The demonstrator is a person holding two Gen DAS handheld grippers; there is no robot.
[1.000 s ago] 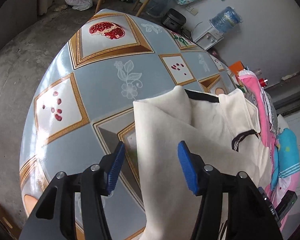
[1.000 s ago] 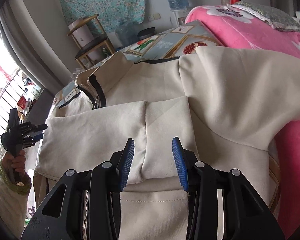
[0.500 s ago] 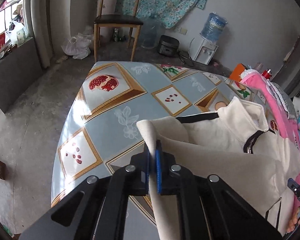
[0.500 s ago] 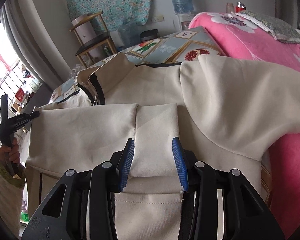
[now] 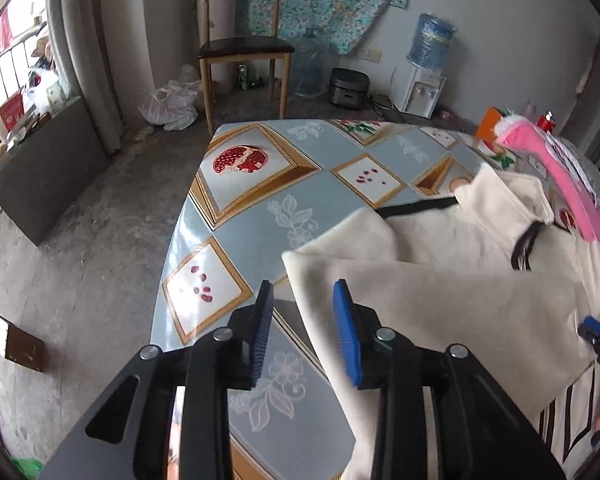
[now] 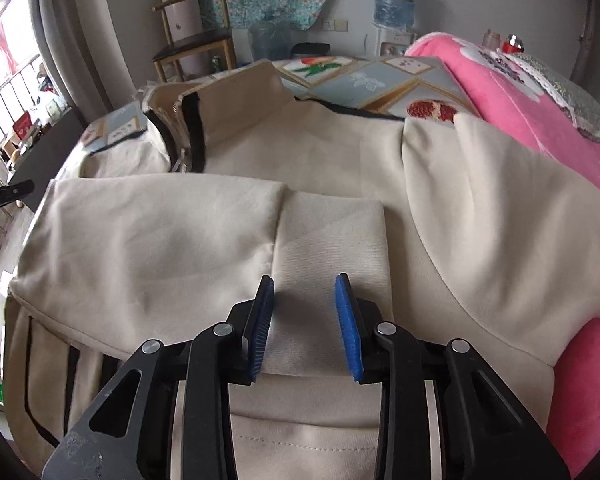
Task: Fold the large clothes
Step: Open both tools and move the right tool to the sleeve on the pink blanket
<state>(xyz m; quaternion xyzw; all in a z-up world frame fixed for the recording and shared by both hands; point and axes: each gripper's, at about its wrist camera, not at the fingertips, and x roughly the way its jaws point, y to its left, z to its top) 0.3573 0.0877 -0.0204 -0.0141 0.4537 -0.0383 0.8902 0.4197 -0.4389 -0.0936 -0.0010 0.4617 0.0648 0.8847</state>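
A cream jacket (image 5: pixel 440 300) with black trim lies on the patterned table (image 5: pixel 260 216). One sleeve is folded across its body. My left gripper (image 5: pixel 302 320) hovers over the corner of that fold; its jaws are opening, and the cloth edge runs under the right pad without being pinched. In the right wrist view, the jacket (image 6: pixel 160 240) fills the frame. My right gripper (image 6: pixel 306 312) stands over the sleeve's ribbed cuff (image 6: pixel 328 240). Its jaws are closing with the cuff between the pads, and no pinch shows.
A pink blanket (image 6: pixel 520 92) is heaped against the jacket's right side. The table's left edge drops to a concrete floor with a wooden chair (image 5: pixel 240 48), a water dispenser (image 5: pixel 424 80) and a cardboard box (image 5: pixel 12 340).
The left gripper, shut on the sleeve's fold half a second ago, has let go and lifted away. The right gripper's jaws have narrowed over the cuff.
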